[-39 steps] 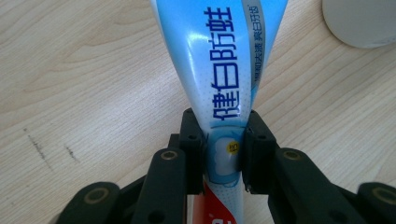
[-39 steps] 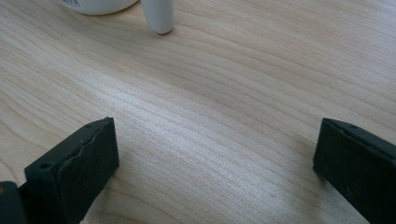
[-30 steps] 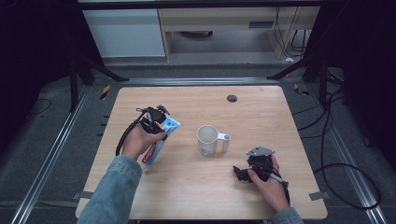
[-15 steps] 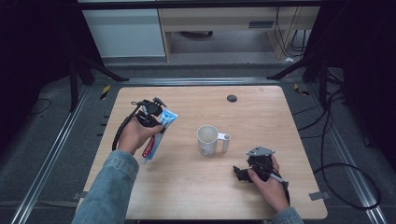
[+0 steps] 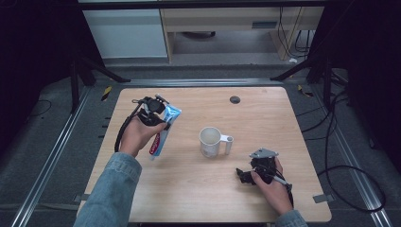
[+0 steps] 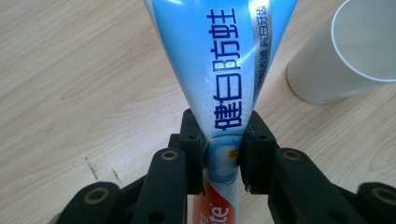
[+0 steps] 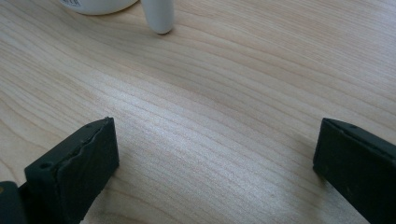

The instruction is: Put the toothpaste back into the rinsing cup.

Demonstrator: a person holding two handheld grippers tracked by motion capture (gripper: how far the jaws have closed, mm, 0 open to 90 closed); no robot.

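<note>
Clamped between the black jaws of the left gripper [image 6: 223, 154] is a tube of toothpaste [image 6: 224, 70], pinched at the narrow part just above its red band, with the broad blue body and its dark blue lettering fanning out beyond the pads. In the high view the same left gripper [image 5: 152, 109] is seen held above the left half of the wooden table [image 5: 283, 118], and the tube of toothpaste [image 5: 164, 130] is carried clear of the surface, slanted, with its blue end pointing away from the person and its red end down toward the left hand [image 5: 137, 137]. A denim sleeve [image 5: 111, 194] is seen entering from the bottom edge.

A white mug [image 5: 211, 141] is seen standing upright near the middle of the table, its handle turned to the right, well apart from the tube. In the left gripper view the white mug [image 6: 345, 60] is seen to the upper right, beside the tube but not touching it.

The right gripper [image 5: 250, 175] is rested low on the table's right front part, gripped by the right hand [image 5: 272, 187]. In the right gripper view its jaws are shown wide apart with bare wood between them, and the mug's handle [image 7: 159, 16] is seen at the top edge. A small dark round disc [image 5: 235, 100] is set into the table near its far edge.
</note>
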